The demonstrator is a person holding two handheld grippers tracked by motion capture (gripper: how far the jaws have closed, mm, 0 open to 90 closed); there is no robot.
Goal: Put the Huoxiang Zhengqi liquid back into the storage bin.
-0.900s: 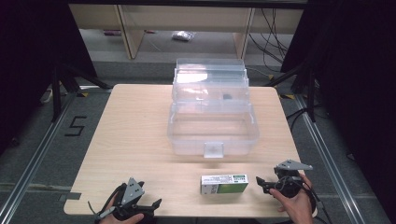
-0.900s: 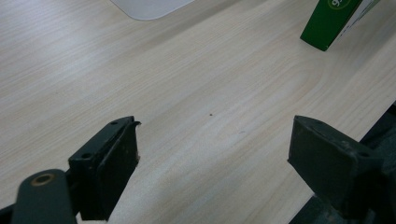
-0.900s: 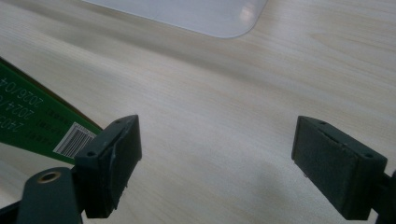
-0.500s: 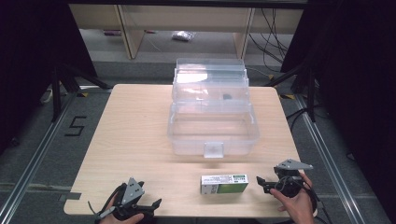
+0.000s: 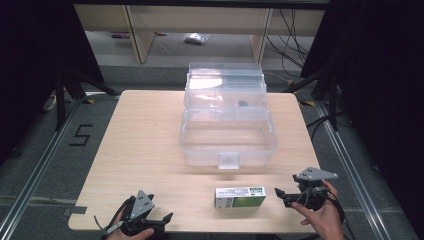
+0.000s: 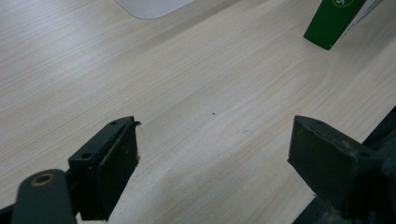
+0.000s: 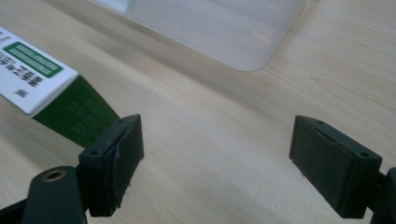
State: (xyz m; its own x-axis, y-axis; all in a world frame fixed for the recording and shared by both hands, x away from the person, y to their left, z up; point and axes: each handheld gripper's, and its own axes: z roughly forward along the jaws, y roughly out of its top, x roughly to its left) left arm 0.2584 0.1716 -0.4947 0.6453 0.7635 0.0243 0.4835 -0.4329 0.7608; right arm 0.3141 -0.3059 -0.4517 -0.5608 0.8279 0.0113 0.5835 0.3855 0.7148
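A small green and white box (image 5: 240,197) lies flat near the table's front edge. It also appears as the box's green end (image 6: 335,21) in the left gripper view and the box's white top (image 7: 35,77) in the right gripper view. My right gripper (image 5: 280,194) rests just right of it, open, jaws wide apart with bare wood between them (image 7: 217,154). My left gripper (image 5: 167,218) sits at the front left of the table, open and empty (image 6: 212,149). A clear plastic lidded bin (image 5: 227,132) stands open at the table's middle, its lid up behind.
The wooden table (image 5: 140,140) stands on a dark floor with metal rails (image 5: 45,160) either side. Shelving (image 5: 200,20) and cables lie beyond the far edge. The bin's corner (image 7: 243,42) is close ahead of my right gripper.
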